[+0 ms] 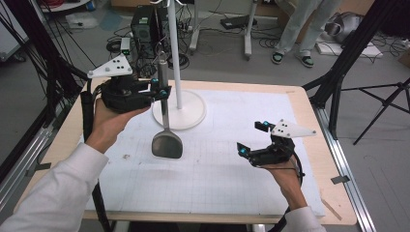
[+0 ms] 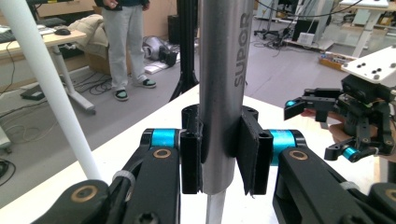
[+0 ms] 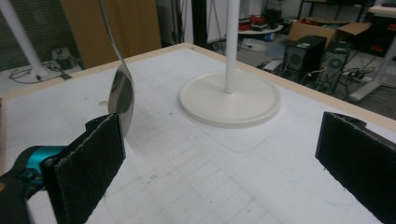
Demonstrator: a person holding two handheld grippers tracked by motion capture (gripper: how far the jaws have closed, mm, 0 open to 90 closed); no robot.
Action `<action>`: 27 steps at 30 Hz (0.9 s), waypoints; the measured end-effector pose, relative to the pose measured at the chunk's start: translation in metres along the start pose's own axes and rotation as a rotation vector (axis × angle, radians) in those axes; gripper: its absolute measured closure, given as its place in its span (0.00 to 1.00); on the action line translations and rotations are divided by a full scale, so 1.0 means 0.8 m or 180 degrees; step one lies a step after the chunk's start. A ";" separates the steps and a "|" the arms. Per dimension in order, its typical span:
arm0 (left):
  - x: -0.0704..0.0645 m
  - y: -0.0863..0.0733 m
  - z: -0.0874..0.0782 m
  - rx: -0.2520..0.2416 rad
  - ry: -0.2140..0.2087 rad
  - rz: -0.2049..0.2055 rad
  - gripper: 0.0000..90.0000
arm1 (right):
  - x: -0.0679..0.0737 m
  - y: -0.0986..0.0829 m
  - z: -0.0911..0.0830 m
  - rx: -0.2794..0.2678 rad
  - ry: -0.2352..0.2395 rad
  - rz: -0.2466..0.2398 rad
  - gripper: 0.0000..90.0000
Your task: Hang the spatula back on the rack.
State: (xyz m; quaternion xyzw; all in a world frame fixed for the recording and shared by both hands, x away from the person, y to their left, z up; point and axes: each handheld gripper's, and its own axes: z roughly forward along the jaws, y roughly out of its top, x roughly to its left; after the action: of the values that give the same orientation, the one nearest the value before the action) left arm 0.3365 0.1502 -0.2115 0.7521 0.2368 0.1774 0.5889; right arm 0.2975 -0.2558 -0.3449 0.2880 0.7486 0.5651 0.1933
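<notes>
Pads of the left gripper (image 1: 162, 90) pinch the steel handle of the spatula (image 1: 167, 144), which hangs upright with its blade just over the mat (image 1: 217, 164), beside the white stand (image 1: 180, 113). To hang it well, I'd say, keep the handle plumb and lift slowly along the pole. Right gripper (image 1: 251, 137) waits spread wide and empty, well apart to the right.

Grey floor (image 1: 43, 96) strewn with cables, black computer tower (image 1: 143, 25), white desk legs (image 1: 247, 29) beyond.
</notes>
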 end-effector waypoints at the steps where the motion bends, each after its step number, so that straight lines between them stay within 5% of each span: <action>1: 0.002 0.001 0.001 -0.0001 -0.0006 0.0001 0.81 | 0.000 -0.002 -0.002 -0.0001 -0.0015 0.0017 0.00; 10: 0.020 0.014 0.008 -0.0016 -0.0001 -0.0019 0.81 | -0.004 -0.023 -0.008 -0.0041 -0.0159 0.0057 0.00; 17: 0.035 0.019 0.015 -0.0040 0.0011 -0.0120 0.81 | -0.009 -0.036 -0.012 -0.0059 -0.0191 0.0123 0.00; 27: 0.056 0.026 0.024 0.0052 -0.0008 -0.0085 0.81 | -0.015 -0.047 -0.017 -0.0076 -0.0198 0.0121 0.00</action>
State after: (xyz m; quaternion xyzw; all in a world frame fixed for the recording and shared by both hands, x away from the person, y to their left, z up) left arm 0.3869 0.1556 -0.1963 0.7539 0.2476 0.1666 0.5853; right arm 0.2903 -0.2812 -0.3775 0.3173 0.7298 0.5683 0.2091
